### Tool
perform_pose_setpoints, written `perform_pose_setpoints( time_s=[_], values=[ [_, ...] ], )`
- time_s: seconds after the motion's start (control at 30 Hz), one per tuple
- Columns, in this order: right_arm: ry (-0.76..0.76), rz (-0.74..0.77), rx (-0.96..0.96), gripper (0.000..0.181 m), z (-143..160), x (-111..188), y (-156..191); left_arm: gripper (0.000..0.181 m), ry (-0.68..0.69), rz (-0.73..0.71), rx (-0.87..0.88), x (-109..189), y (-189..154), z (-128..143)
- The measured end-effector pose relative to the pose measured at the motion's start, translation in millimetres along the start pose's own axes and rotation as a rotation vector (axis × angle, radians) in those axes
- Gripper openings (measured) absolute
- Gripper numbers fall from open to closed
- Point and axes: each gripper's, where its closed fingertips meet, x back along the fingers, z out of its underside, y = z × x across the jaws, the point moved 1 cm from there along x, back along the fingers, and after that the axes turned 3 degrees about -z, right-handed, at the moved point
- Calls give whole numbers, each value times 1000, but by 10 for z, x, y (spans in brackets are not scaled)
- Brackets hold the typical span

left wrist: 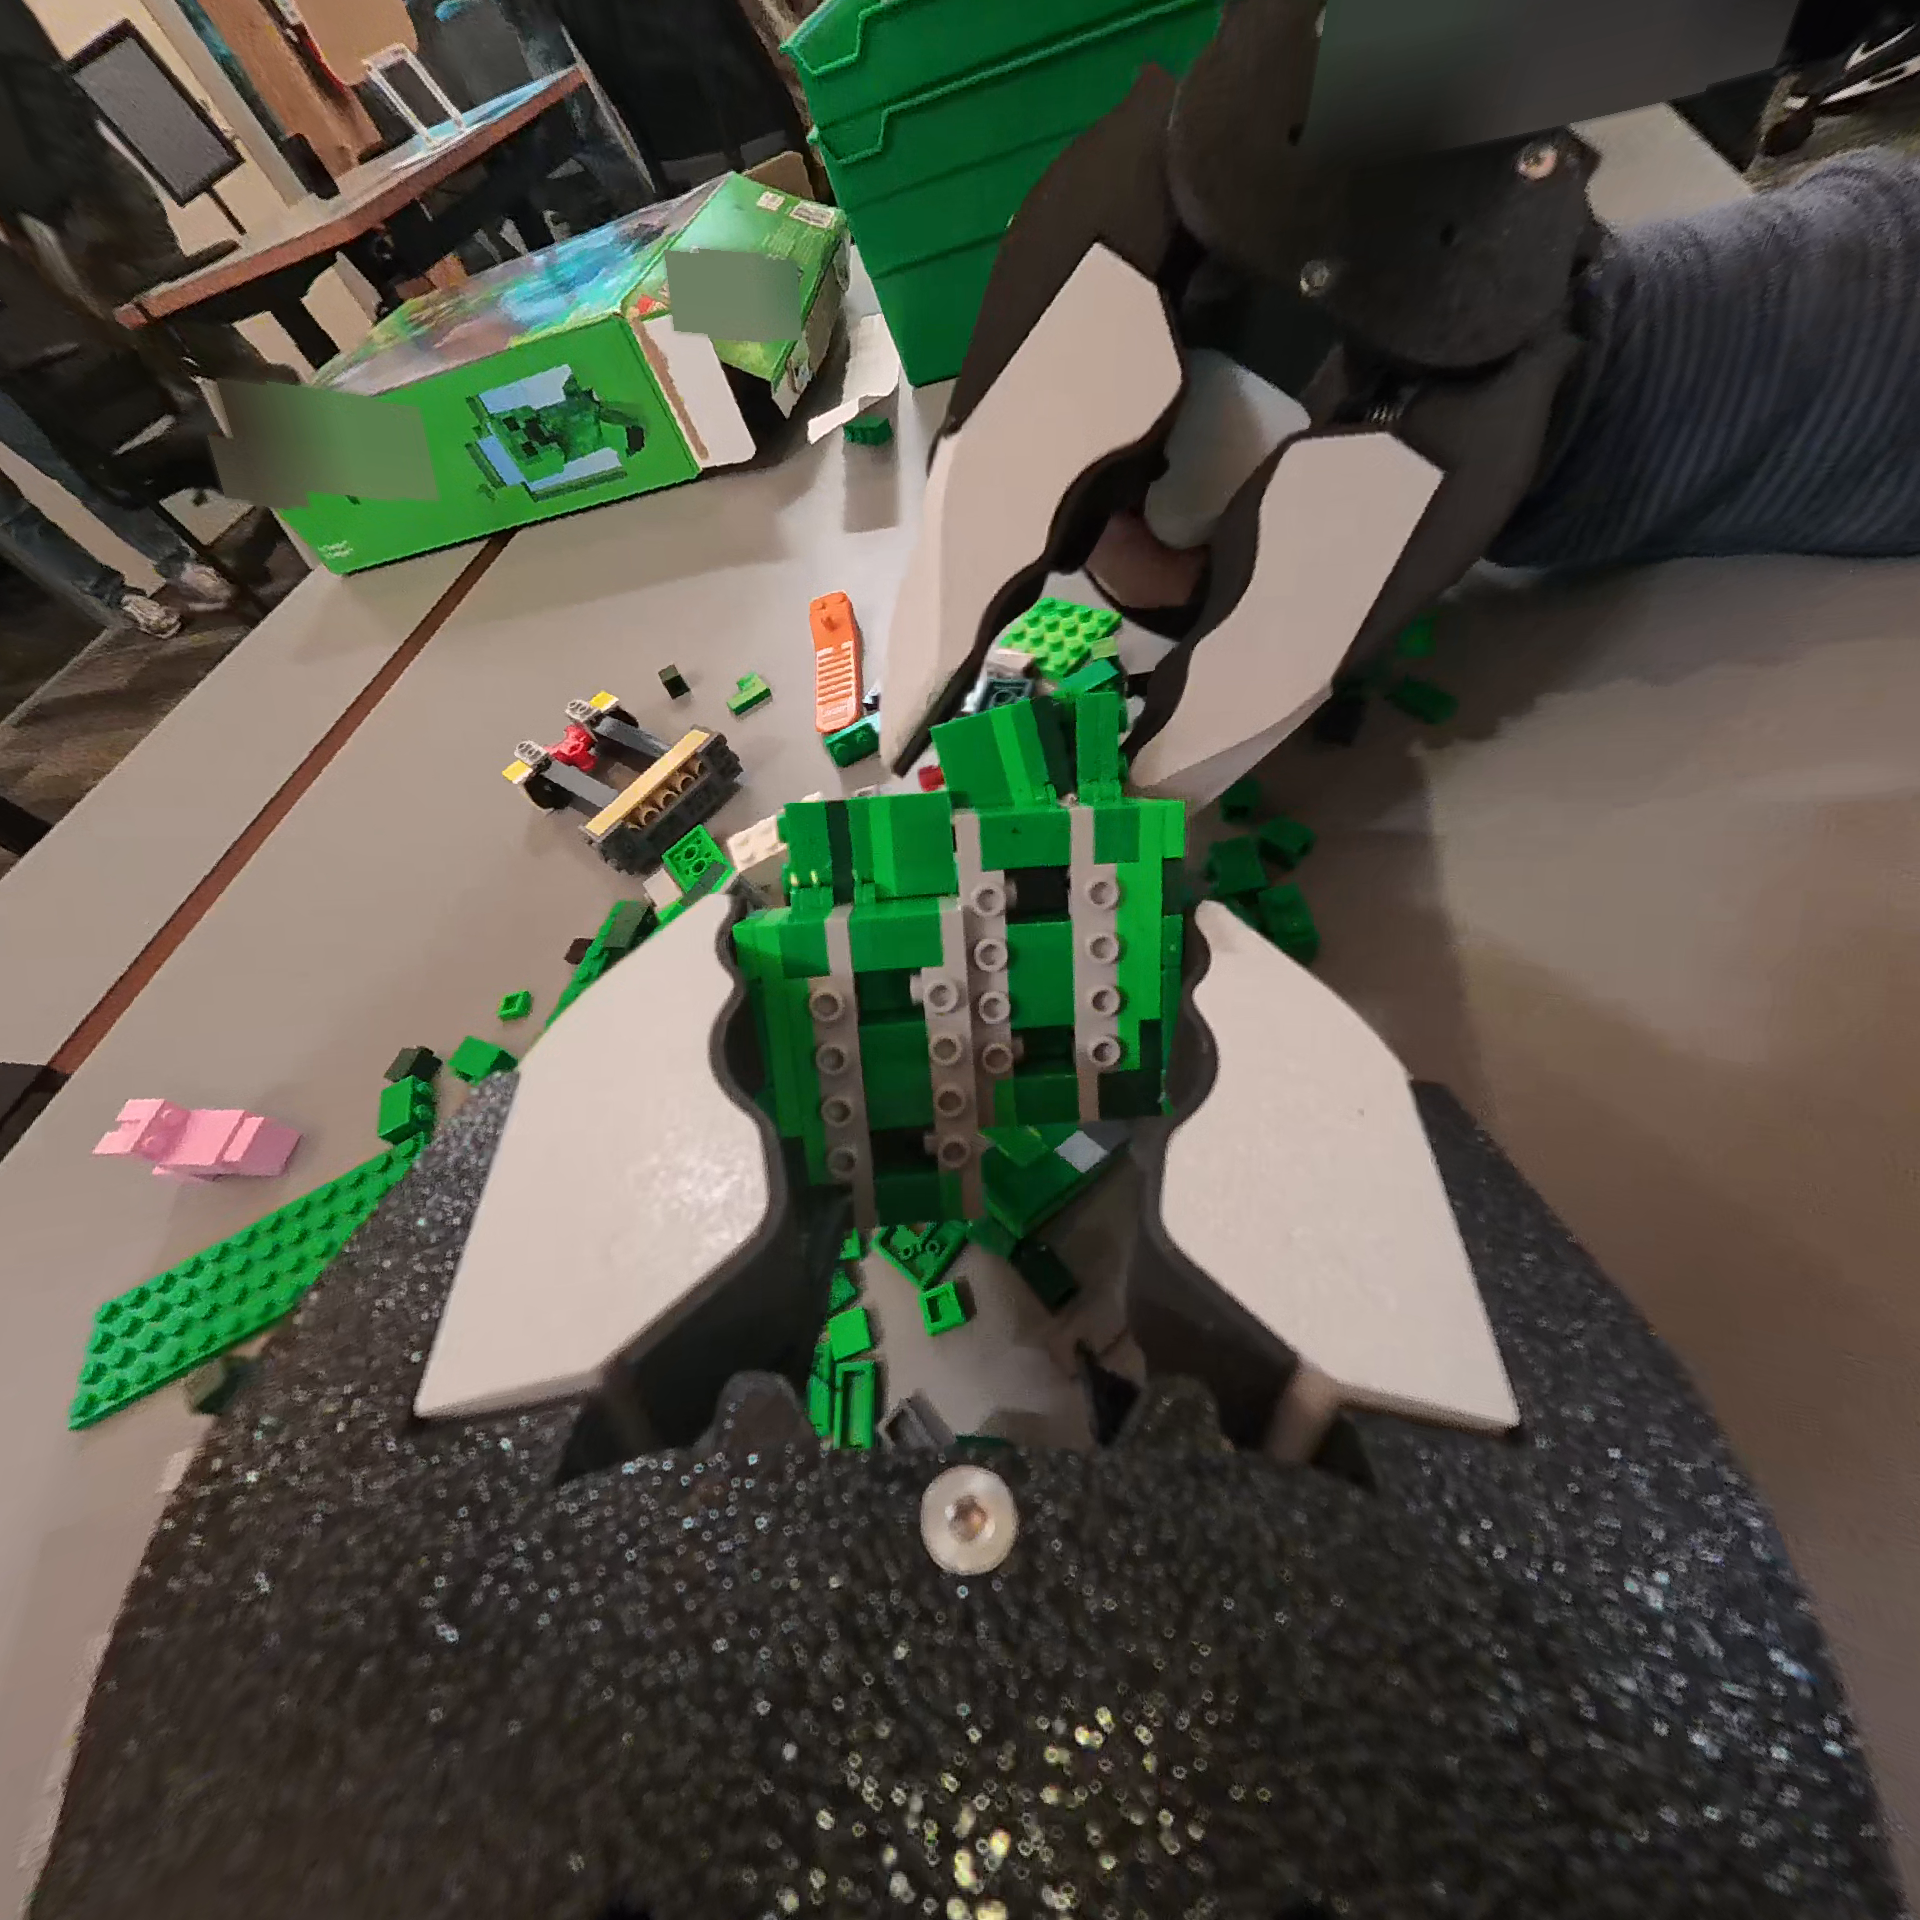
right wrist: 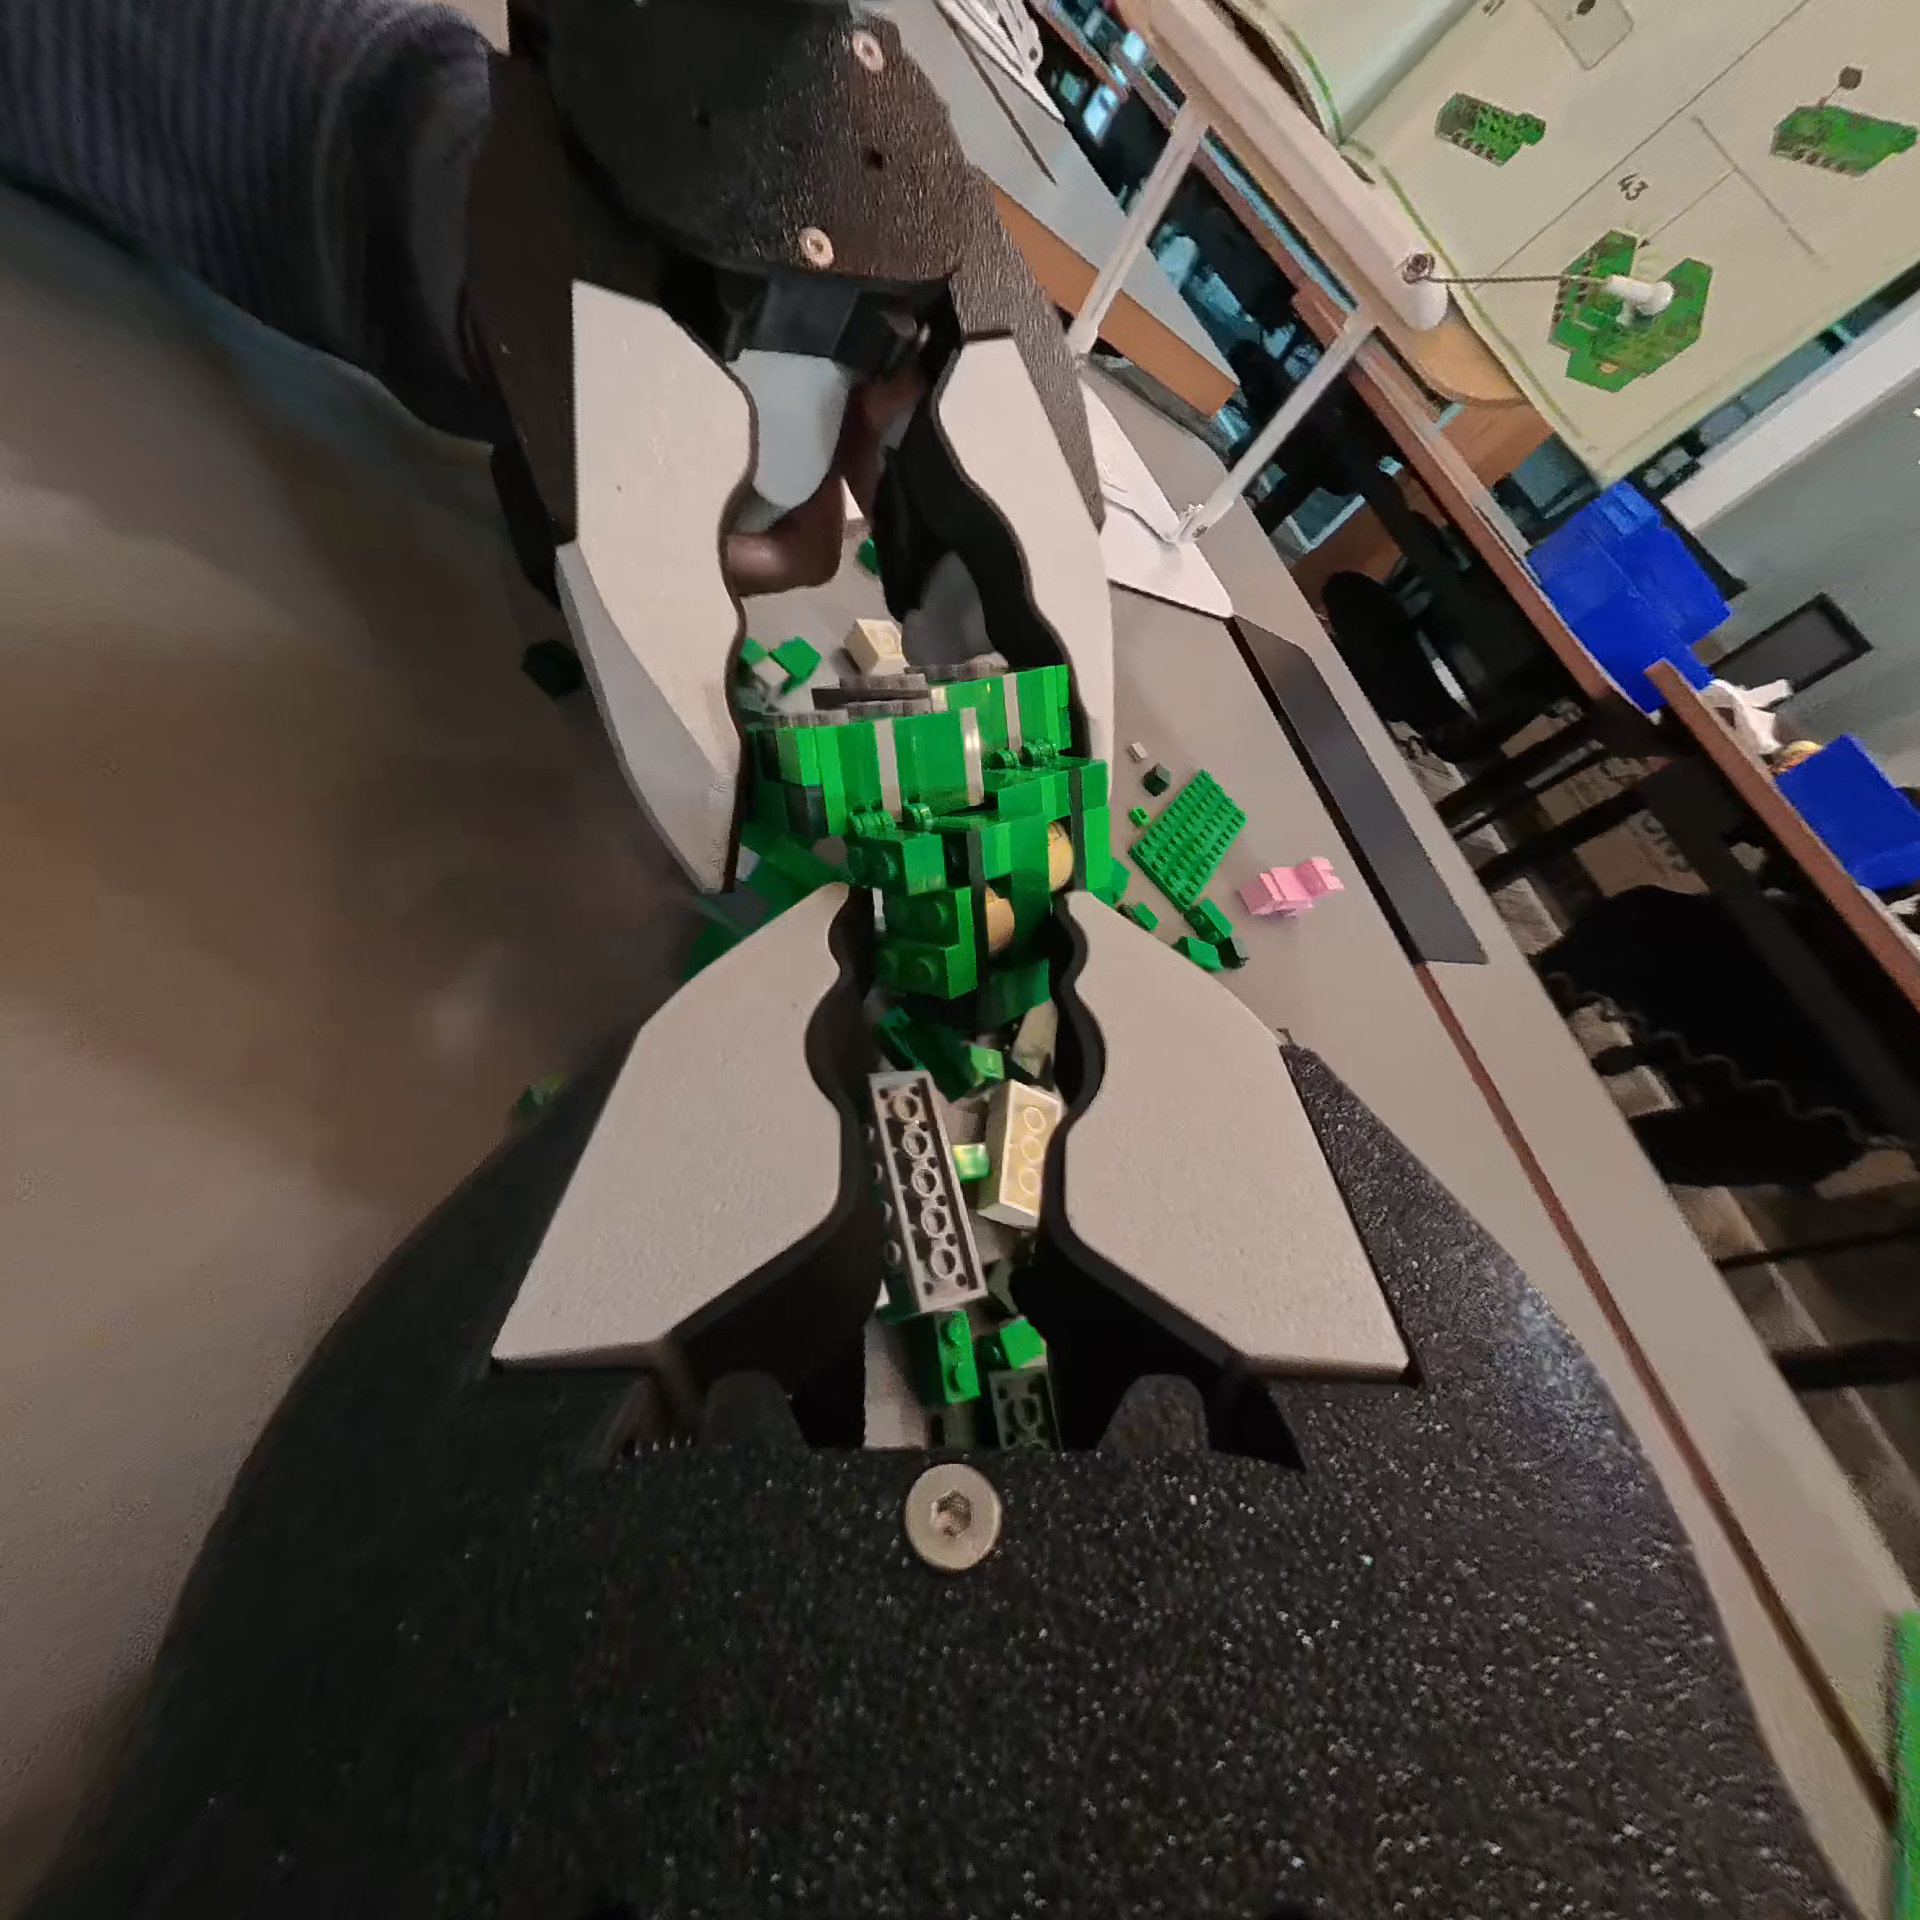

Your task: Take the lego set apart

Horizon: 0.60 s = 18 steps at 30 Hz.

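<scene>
The green lego model (left wrist: 966, 987), a block with grey studded strips, stands among loose bricks on the grey table (left wrist: 1558, 1039). My left gripper (left wrist: 966, 925) is shut on the block's sides. My right gripper (left wrist: 1029, 758) comes in from the far side and grips the narrower green part at the block's far end. In the right wrist view, my right gripper (right wrist: 951, 914) is shut on that narrow green part (right wrist: 925, 935). The left gripper (right wrist: 909, 800) faces it and clamps the wider striped block (right wrist: 914, 748).
Loose green bricks (left wrist: 1268, 883) lie around the model. To the left are a green baseplate (left wrist: 239, 1288), a pink pig figure (left wrist: 197, 1138), a dark wheeled assembly (left wrist: 634, 774) and an orange brick separator (left wrist: 834, 675). A green box (left wrist: 499, 447) and stacked green bins (left wrist: 987, 156) stand behind. The tips of both grippers are at nearly the same place. My right gripper's tips are some 15 cm from the orange brick separator (left wrist: 834, 675).
</scene>
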Motion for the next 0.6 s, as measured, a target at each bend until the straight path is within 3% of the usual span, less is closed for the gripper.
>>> perform_pose_setpoints(
  time_s=[0.3,0.6],
  values=[
    [147,153,215,33,93,-16,-95,79,2,-24,10,17,52,22],
    [174,54,347,30,66,9,51,76,38,0,-167,58,-38,46]
  ],
)
